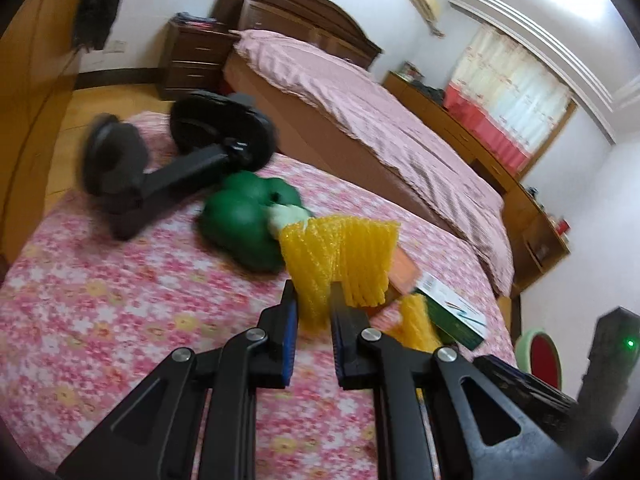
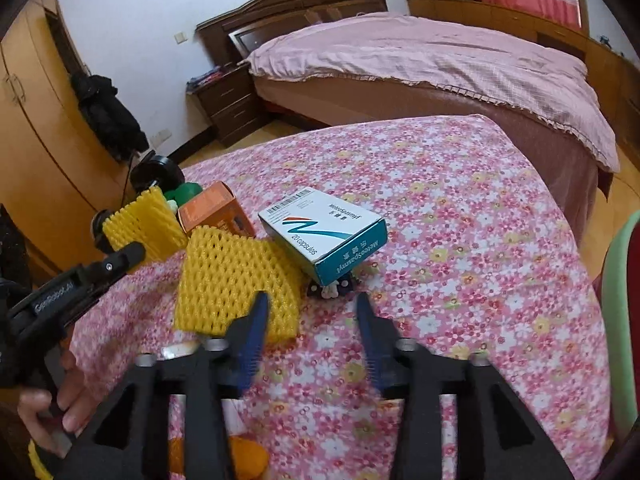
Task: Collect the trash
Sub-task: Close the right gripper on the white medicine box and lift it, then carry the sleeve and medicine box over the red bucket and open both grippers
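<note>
Where the left wrist view looks down, the left tool (image 1: 313, 294) grips a yellow foam net (image 1: 340, 258), lifted above the floral tabletop (image 1: 120, 300), with a green bag (image 1: 244, 224) beyond it and a black stand (image 1: 168, 168) at far left. In the right wrist view, the right tool (image 2: 310, 306) stands half-wide and empty, near a second foam net (image 2: 236, 280) and a teal-white medicine box (image 2: 324, 232); an orange box (image 2: 212, 210) sits at far left.

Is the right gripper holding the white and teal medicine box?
No, the right gripper is open with nothing between its fingers, and the white and teal medicine box lies beyond them on the pink floral cloth.
</note>
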`<action>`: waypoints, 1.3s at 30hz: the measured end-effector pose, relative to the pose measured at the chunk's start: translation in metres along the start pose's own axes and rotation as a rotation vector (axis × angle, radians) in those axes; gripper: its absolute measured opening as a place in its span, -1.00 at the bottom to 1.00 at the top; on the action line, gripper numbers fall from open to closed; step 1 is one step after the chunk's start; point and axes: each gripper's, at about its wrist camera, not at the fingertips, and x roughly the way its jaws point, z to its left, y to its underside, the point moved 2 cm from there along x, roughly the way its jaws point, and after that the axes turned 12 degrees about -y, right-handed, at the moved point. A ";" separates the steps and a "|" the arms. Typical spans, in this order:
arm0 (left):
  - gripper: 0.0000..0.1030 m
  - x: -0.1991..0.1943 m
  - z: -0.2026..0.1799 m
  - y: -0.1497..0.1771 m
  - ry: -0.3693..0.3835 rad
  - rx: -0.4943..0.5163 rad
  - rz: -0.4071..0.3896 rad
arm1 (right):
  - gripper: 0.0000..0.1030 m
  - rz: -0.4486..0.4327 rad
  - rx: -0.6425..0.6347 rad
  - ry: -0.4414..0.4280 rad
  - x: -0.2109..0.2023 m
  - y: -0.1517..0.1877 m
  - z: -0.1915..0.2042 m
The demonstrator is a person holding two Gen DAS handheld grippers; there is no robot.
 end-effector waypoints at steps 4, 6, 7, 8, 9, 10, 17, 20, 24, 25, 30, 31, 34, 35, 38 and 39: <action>-0.73 0.004 0.009 -0.002 -0.028 -0.024 0.005 | 0.41 0.046 -0.020 -0.010 0.009 -0.011 -0.006; -0.73 0.005 0.010 -0.002 -0.031 -0.026 0.004 | 0.53 0.056 -0.017 -0.014 0.015 -0.014 -0.008; -0.73 0.006 0.010 -0.001 -0.033 -0.025 0.003 | 0.53 0.061 -0.020 -0.023 0.017 -0.016 -0.009; -0.73 0.006 0.010 -0.001 -0.032 -0.024 0.004 | 0.53 0.074 -0.032 -0.025 0.022 -0.018 -0.010; -0.73 0.006 0.009 -0.001 -0.029 -0.022 0.005 | 0.54 0.081 -0.048 -0.019 0.025 -0.020 -0.009; -0.73 0.007 0.008 -0.002 -0.024 -0.020 0.008 | 0.54 0.084 -0.067 -0.006 0.028 -0.021 -0.009; -0.73 0.011 0.003 0.003 -0.032 0.002 0.022 | 0.54 0.060 -0.195 0.091 0.043 -0.035 -0.004; -0.73 0.015 0.002 0.003 -0.030 0.001 0.032 | 0.55 0.075 -0.183 0.072 0.051 -0.035 -0.005; -0.73 0.015 0.003 0.003 -0.030 -0.005 0.032 | 0.25 0.068 -0.147 0.064 0.057 -0.031 -0.006; -0.73 0.014 0.003 0.003 -0.030 -0.007 0.028 | 0.24 0.056 -0.147 0.069 0.056 -0.030 -0.005; -0.73 0.007 0.002 0.004 -0.027 -0.002 0.008 | 0.24 0.004 -0.142 0.105 0.049 -0.023 -0.003; -0.73 0.004 0.000 0.004 -0.030 0.004 -0.003 | 0.23 -0.005 -0.130 0.108 0.046 -0.021 -0.004; -0.73 -0.001 -0.003 0.006 -0.020 0.016 -0.010 | 0.23 -0.040 -0.083 0.112 0.033 -0.017 -0.006; -0.73 -0.002 -0.004 0.007 -0.014 0.018 -0.012 | 0.23 -0.054 -0.075 0.114 0.027 -0.016 -0.006; -0.73 -0.007 -0.013 0.007 0.007 0.033 -0.014 | 0.23 -0.107 -0.043 0.124 0.004 -0.009 -0.009; -0.73 -0.008 -0.016 0.006 0.018 0.036 -0.014 | 0.23 -0.120 -0.031 0.126 -0.004 -0.007 -0.011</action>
